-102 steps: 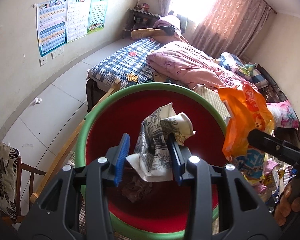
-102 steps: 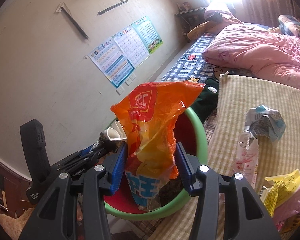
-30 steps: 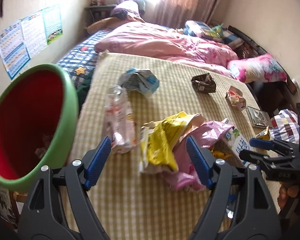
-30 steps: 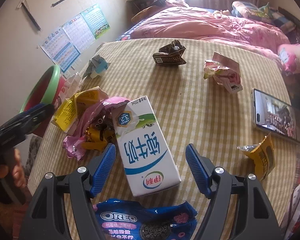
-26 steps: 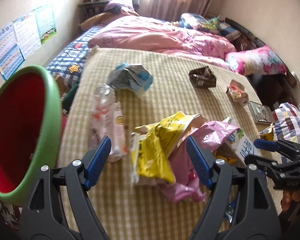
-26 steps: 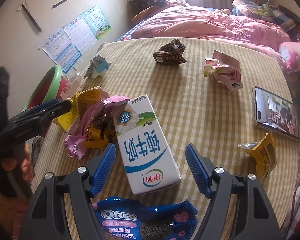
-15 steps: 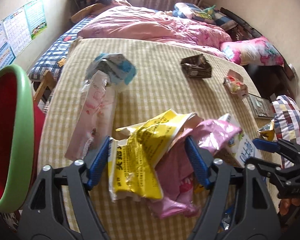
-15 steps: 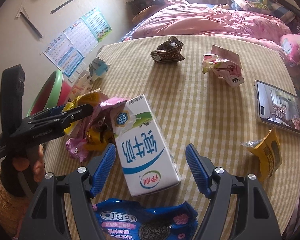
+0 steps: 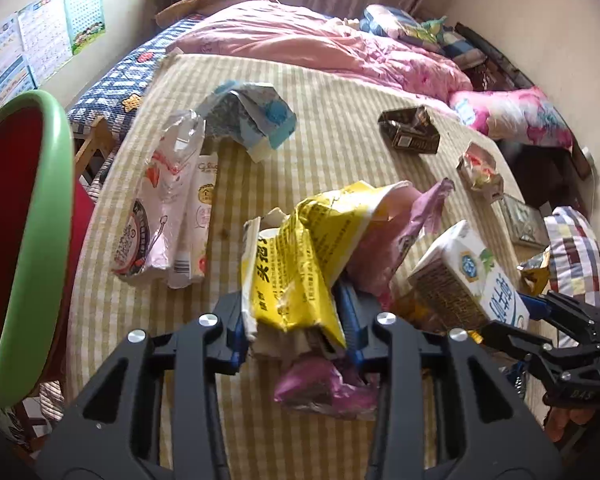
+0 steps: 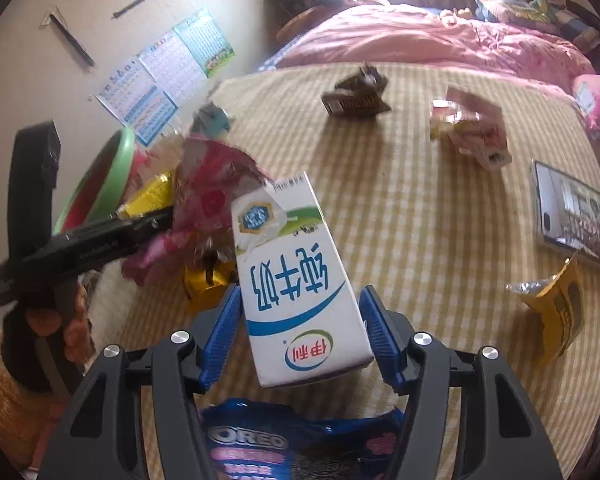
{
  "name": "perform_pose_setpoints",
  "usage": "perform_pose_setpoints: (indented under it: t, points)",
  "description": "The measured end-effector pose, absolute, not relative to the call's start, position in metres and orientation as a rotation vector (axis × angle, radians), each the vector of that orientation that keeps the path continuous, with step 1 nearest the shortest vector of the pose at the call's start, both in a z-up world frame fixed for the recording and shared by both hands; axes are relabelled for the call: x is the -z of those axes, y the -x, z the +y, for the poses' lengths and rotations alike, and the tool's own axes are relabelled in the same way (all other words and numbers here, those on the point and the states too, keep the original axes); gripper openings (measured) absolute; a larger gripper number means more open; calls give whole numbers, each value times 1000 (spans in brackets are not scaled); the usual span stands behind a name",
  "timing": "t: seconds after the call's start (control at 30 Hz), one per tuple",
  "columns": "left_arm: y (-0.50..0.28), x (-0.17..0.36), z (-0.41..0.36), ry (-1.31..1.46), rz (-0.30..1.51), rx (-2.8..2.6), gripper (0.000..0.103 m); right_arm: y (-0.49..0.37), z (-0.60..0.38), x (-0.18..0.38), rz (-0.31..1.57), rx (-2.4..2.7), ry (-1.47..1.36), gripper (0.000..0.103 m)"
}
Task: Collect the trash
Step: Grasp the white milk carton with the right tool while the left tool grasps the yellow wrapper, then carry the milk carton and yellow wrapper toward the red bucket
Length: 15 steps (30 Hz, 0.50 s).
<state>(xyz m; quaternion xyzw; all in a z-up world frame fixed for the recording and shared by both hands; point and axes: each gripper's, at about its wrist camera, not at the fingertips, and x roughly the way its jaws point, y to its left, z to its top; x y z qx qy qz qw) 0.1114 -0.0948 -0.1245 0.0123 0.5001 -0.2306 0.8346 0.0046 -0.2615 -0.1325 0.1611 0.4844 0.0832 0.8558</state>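
Note:
My left gripper [image 9: 296, 320] is shut on a crumpled yellow snack bag [image 9: 300, 264], with a pink wrapper [image 9: 384, 236] bunched against it. My right gripper [image 10: 300, 332] is shut on a white milk carton [image 10: 296, 280], lifted and tilted above the table; the carton also shows in the left wrist view [image 9: 472, 280]. A red bin with a green rim [image 9: 32, 208] stands left of the table. More trash lies on the checked tablecloth [image 10: 400, 220]: a clear plastic bag [image 9: 168, 200], a blue-white crumpled carton [image 9: 252, 116], a dark box [image 10: 356, 96], a pink-white pack [image 10: 468, 128].
A blue Oreo wrapper [image 10: 296, 440] lies under my right gripper. A phone [image 10: 572, 212] and a yellow foil scrap [image 10: 556, 312] lie at the table's right edge. A bed with pink bedding [image 9: 320, 44] is behind the table.
Both grippers were over the bin with trash, then came to the table open. Now the left has shut on the yellow bag and the right on the milk carton, which has lifted.

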Motion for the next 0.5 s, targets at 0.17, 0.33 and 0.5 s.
perform_pose_setpoints:
  t: [0.17, 0.33, 0.5]
  points:
    - [-100, 100, -81, 18, 972, 458, 34, -2, -265, 113, 946, -162, -363, 56]
    - [-89, 81, -66, 52, 913, 439, 34, 0, -269, 91, 872, -164, -396, 56]
    - [-77, 73, -53, 97, 899, 414, 34, 0, -267, 77, 828, -185, -421, 56]
